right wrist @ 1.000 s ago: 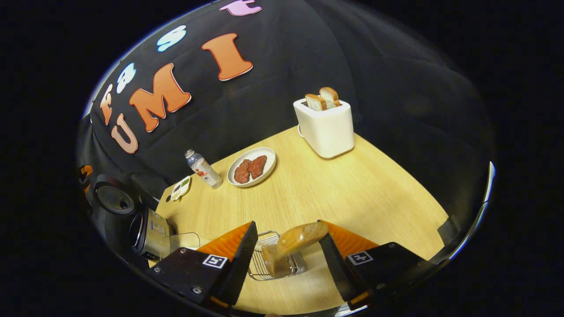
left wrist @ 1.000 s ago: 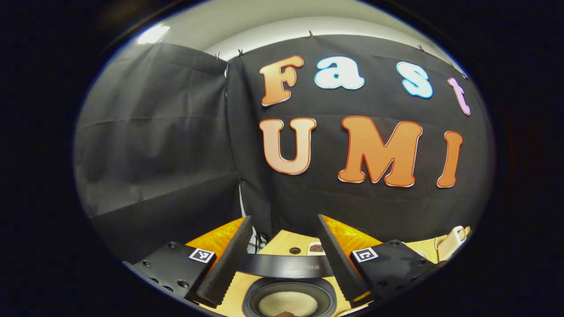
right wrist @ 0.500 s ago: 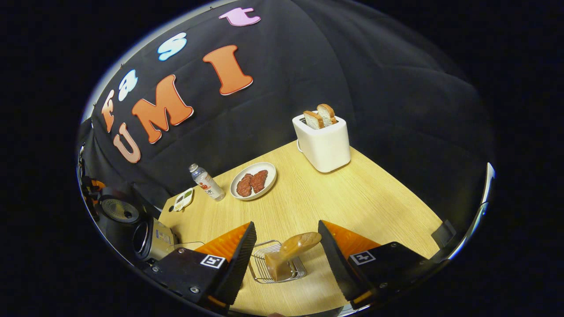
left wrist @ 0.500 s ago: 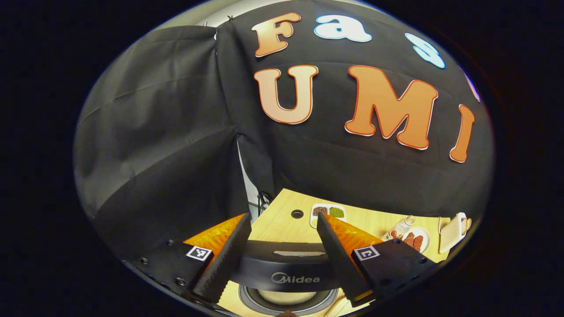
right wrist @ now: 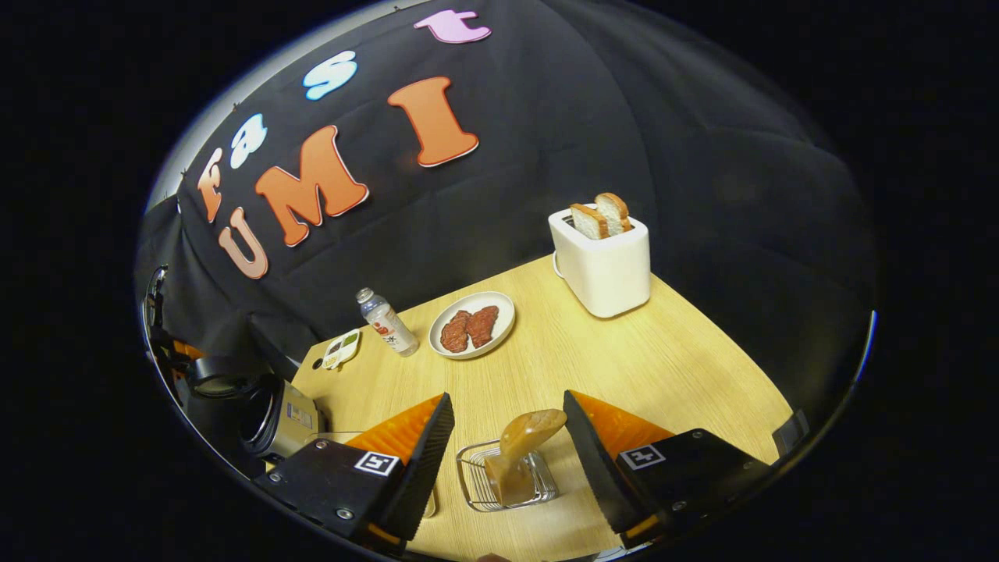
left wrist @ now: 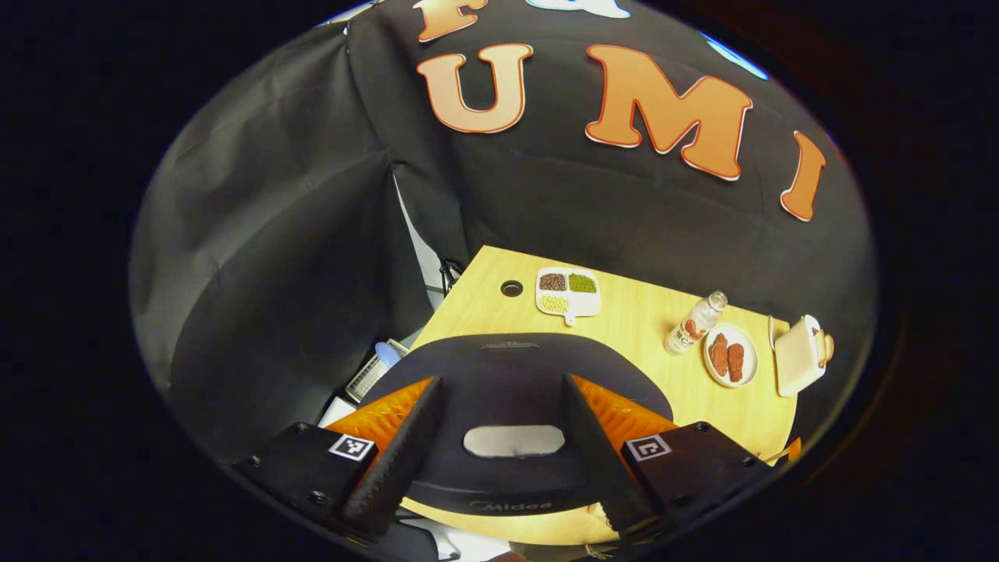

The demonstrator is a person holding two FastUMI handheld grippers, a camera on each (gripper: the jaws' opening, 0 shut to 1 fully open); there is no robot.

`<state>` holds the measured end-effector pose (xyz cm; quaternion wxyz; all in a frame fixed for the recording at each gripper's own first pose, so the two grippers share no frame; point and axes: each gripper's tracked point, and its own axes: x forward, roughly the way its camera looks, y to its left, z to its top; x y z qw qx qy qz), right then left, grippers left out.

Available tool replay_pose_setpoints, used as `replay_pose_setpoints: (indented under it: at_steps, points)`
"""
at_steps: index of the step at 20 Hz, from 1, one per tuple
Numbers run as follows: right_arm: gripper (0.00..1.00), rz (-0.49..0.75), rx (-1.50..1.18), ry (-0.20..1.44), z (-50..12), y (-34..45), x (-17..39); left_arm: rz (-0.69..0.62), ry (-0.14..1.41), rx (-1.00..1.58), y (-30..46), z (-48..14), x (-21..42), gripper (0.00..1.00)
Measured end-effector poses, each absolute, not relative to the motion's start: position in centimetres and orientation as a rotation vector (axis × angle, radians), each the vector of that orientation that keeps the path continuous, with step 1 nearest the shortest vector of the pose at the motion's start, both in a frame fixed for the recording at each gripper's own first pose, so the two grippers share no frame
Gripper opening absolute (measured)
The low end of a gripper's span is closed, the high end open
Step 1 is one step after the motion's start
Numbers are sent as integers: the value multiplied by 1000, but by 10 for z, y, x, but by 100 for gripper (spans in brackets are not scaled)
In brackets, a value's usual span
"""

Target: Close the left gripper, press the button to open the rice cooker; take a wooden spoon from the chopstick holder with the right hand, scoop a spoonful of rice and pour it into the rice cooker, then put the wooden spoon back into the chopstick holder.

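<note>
The black rice cooker lid [left wrist: 507, 375] lies below my left gripper [left wrist: 501, 382], its top with a pale oval patch [left wrist: 513, 441] facing the camera. The left fingers stand open to either side of that patch, holding nothing. In the right gripper view the cooker [right wrist: 265, 406] sits at the far left; how far its lid is down there I cannot tell. The wooden spoon [right wrist: 527, 441] stands bowl-up in the wire chopstick holder [right wrist: 476, 488]. My right gripper [right wrist: 507, 400] hangs open above it, apart from the spoon.
On the wooden table [right wrist: 624, 359] stand a white toaster [right wrist: 605, 257] with two bread slices, a plate of meat [right wrist: 472, 324], a small bottle [right wrist: 386, 321] and a divided grain dish [right wrist: 342, 349]. The black booth wall is close behind the table.
The left gripper view tilted downward: the lid's top now shows and the rice in the pot has gone from sight. The right gripper shifted slightly over the spoon holder and stays open.
</note>
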<state>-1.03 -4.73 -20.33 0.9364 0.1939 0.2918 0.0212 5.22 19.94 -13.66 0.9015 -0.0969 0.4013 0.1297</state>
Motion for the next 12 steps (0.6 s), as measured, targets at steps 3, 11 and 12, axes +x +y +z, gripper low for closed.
replay_pose_setpoints:
  at_steps: [3, 11, 12]
  points:
    - [88, 64, 381, 606, -204, -40, -12, 263, 896, -227, 191, -158, 37, 100]
    - [91, 109, 354, 606, -199, -28, -15, 259, 1221, -325, 164, -229, -9, 100]
    - [91, 113, 341, 606, -199, -28, -16, 249, 1239, -318, 166, -243, -9, 100]
